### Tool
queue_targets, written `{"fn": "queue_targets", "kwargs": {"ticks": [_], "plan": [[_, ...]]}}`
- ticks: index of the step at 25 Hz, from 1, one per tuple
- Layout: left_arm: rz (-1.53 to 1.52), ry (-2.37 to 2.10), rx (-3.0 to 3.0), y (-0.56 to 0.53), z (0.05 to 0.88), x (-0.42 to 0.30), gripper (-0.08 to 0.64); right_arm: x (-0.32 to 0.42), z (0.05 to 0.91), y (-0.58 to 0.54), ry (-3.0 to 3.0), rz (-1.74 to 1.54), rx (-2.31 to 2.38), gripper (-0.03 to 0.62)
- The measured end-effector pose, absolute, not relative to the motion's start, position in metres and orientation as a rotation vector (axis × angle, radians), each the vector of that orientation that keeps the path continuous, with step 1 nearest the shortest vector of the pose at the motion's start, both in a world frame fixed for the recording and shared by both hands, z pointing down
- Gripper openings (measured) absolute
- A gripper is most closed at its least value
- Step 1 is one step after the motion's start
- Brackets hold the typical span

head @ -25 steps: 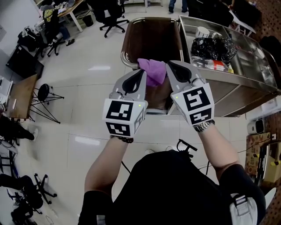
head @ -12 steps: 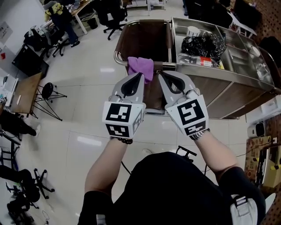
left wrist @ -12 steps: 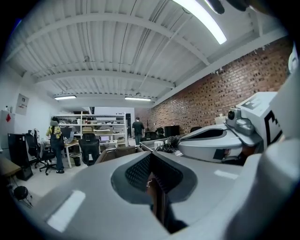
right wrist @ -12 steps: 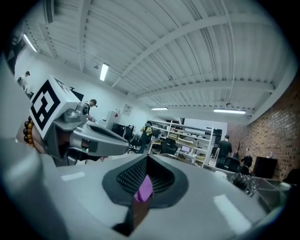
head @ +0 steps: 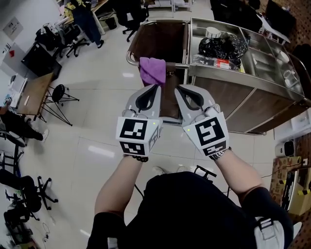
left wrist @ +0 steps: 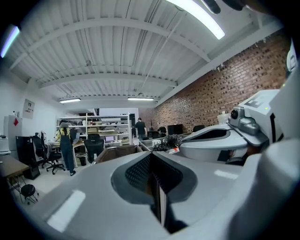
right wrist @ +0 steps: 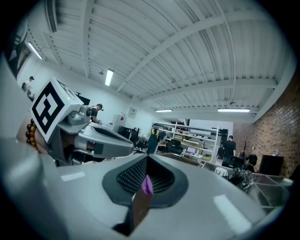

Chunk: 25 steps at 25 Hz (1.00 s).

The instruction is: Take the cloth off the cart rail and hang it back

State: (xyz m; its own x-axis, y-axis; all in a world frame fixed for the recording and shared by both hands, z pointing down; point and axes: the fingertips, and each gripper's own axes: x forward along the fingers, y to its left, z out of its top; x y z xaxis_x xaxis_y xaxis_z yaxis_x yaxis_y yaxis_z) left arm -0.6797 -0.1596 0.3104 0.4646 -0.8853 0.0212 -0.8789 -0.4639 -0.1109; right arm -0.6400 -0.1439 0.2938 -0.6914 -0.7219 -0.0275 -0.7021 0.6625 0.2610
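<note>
Tile floor point(head: 97, 116), pale and glossy, spreads under the whole scene and reflects the ceiling lights. On it stands a steel cart point(head: 252, 85) with a brown bag section at its near end and open tray compartments along the top. One of these holds a crumpled black bag point(head: 221, 46).

The purple cloth point(head: 152, 70) hangs draped over the cart's rail point(head: 176, 64), at the left end of the cart above the brown section.

The person holds both tools up side by side, short of the rail. The left gripper point(head: 156, 87) has its jaws pressed together with nothing between them, its tip just below the hanging cloth without touching it. The right gripper point(head: 177, 88) is likewise clenched and empty. In its own view only a sliver of purple shows through the opening behind the closed tips.

Around the cart the room is an open workshop. There are black office chairs point(head: 129, 14), a wooden table point(head: 34, 95) and a small black stool point(head: 59, 91) at the left. Shelves point(left wrist: 105, 126) stand at the far end, with a person in overalls point(left wrist: 65, 150) by a desk. A brick wall point(left wrist: 220, 89) runs along one side under a white ribbed ceiling point(left wrist: 117, 42) with strip lights point(left wrist: 197, 18).
</note>
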Motion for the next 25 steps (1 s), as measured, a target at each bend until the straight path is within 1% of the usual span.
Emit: {"fn": "queue_targets", "kwargs": {"ticks": [11,25], "plan": [[-0.133,1.560,-2.618,-0.144,0.321,-0.679,-0.002,-0.646,0.302,-0.126,-2.823,-0.346,1.193,0.000],[-0.098,1.519,-2.643,-0.130,0.313,-0.708,-0.002,-0.673,0.294,-0.108,-2.785,-0.367,1.252,0.000]]}}
